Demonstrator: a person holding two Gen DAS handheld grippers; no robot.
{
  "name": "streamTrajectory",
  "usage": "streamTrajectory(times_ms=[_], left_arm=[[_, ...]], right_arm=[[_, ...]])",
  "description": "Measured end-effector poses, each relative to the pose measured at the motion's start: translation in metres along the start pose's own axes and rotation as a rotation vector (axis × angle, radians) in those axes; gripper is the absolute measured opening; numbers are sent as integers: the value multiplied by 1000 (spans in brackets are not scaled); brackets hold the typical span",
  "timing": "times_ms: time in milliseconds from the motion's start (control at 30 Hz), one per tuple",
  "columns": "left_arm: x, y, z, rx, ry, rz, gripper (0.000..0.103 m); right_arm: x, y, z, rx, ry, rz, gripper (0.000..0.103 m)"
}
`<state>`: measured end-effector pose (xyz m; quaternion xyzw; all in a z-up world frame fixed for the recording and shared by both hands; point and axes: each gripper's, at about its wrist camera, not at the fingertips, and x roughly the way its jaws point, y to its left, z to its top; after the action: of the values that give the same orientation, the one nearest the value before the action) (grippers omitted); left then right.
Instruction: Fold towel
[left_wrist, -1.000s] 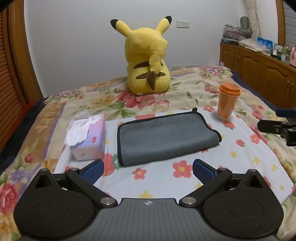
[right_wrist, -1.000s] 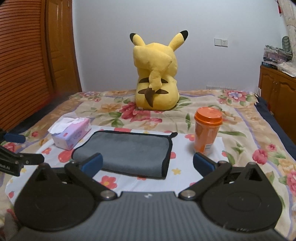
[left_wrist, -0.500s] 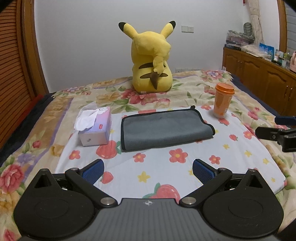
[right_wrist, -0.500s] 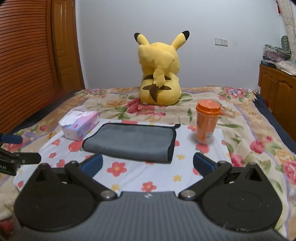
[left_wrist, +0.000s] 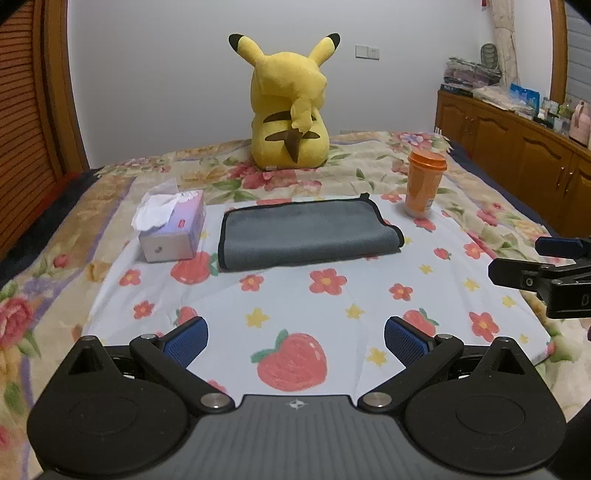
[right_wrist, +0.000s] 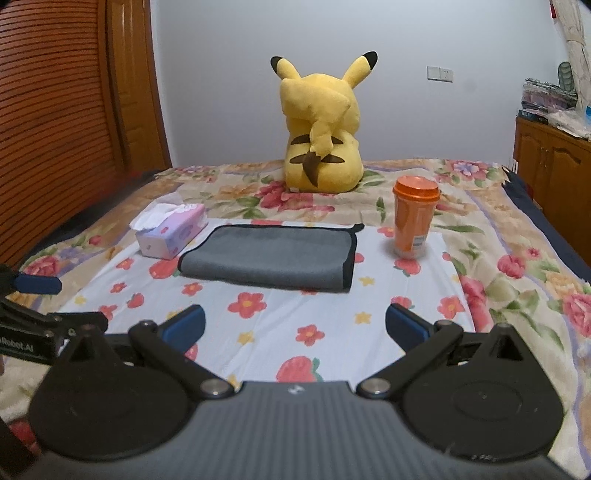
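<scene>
Lying doubled on the bed's floral sheet (left_wrist: 461, 295), the grey black-edged microfibre towel (left_wrist: 306, 232) looks folded; left gripper (left_wrist: 295, 338) and right gripper (right_wrist: 293, 326) hover near, spread and empty. Any further fold needs a corner pinched.

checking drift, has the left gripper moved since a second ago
Yes. The left gripper has backed away: the towel and tissue box look smaller and farther, and more floral sheet shows before its open jaws.
</scene>
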<state>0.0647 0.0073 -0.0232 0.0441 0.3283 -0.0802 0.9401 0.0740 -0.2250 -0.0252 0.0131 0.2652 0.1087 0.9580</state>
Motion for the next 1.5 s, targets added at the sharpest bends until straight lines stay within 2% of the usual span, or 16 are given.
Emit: streamTrajectory(times_ms=[333,600,967,1200,1500], left_arm=[[-3,-8,-25,-12,37,-4,103],[-4,-6,-31,-37,29,8,103],[-10,-6,-36,-35,-43,33,103],[-21,-9,-34,-28,-108,28,103],[-25,-10,-32,-15,-155,47,103]], right_arm=[[-8,6,-14,-2,15,-5,103],[-11,8,-22,-5,16,-10,103],[-6,8,-30,-17,7,-32,103],[-11,6,-30,-4,-31,-43,103],[-18,4,-28,8,-83,-51,103]])
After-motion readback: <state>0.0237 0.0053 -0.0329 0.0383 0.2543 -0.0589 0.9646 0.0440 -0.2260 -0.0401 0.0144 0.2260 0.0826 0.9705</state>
